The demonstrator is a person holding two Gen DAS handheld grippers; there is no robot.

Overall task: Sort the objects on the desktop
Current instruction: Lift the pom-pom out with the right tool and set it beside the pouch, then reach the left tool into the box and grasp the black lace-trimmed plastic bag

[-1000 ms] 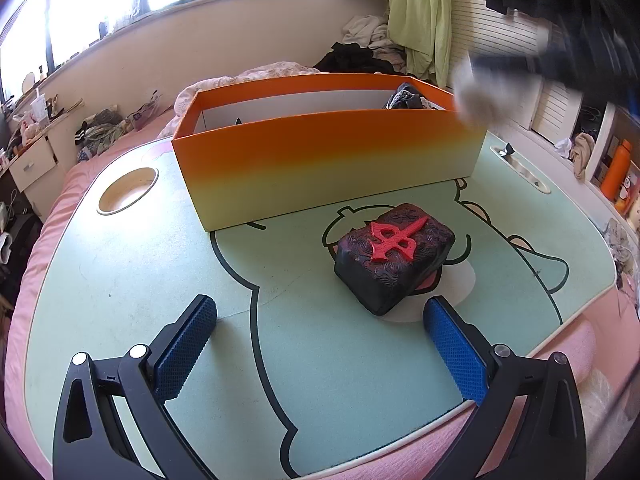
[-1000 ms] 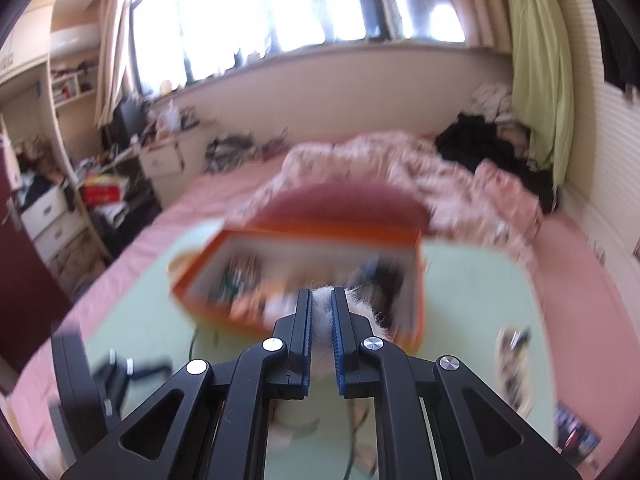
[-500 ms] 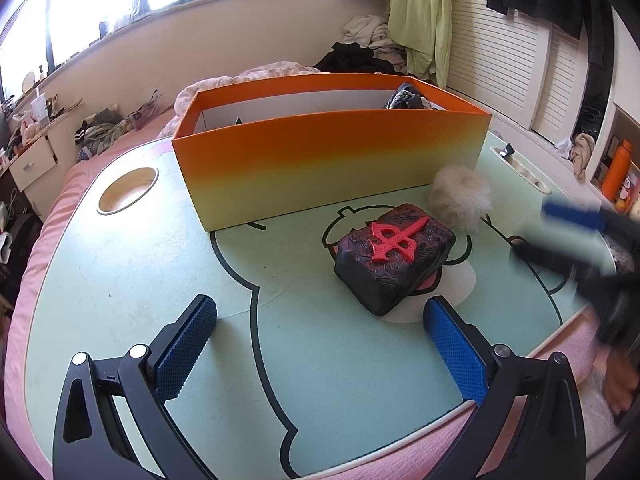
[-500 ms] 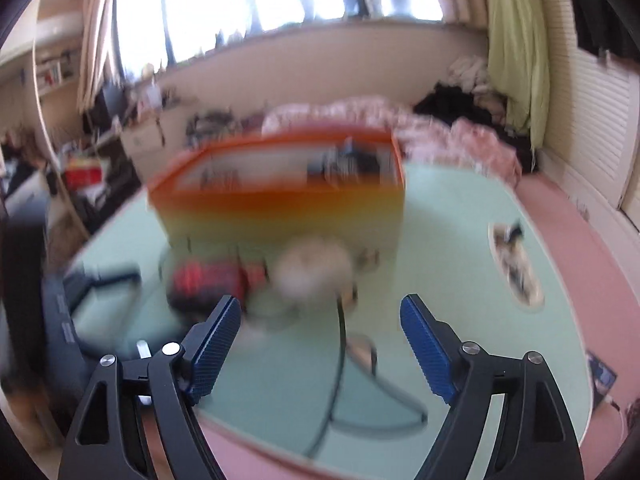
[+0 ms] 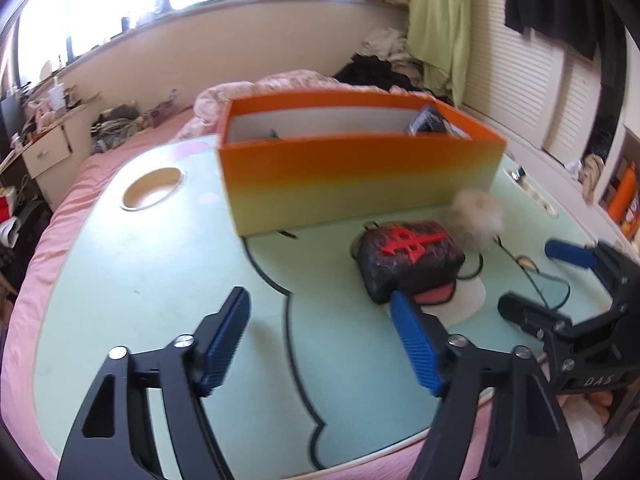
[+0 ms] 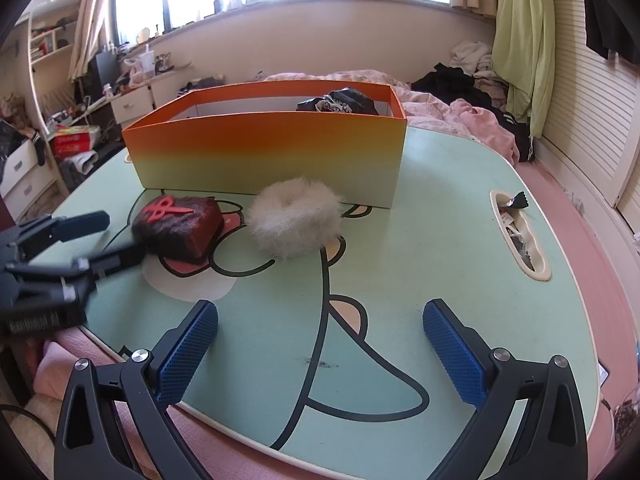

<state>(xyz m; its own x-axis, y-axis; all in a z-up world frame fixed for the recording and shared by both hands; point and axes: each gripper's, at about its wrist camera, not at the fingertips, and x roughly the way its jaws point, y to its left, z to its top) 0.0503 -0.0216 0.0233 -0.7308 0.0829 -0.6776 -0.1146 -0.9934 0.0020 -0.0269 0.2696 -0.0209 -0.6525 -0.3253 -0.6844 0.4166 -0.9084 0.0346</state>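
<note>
On the table (image 6: 400, 280): 1 orange-to-yellow box (image 6: 264, 156), 1 dark block with a red emblem (image 6: 178, 230), 1 white fluffy ring (image 6: 296, 220). 1 dark bundle (image 6: 340, 102) sticks up inside the box; the rest of its contents can't be counted. Tabletop recesses: 1 round (image 5: 154, 188), 1 long slot (image 6: 518, 236). Grippers: 2, left gripper (image 5: 320, 344) and right gripper (image 6: 320, 350).

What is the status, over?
Both tongs, left and right, open, empty. Fluffy scrunchie and dark pouch on table before orange box. Path clear.

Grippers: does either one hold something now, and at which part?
Nothing is held. The left gripper and right gripper are both open, nothing between their fingers.
</note>
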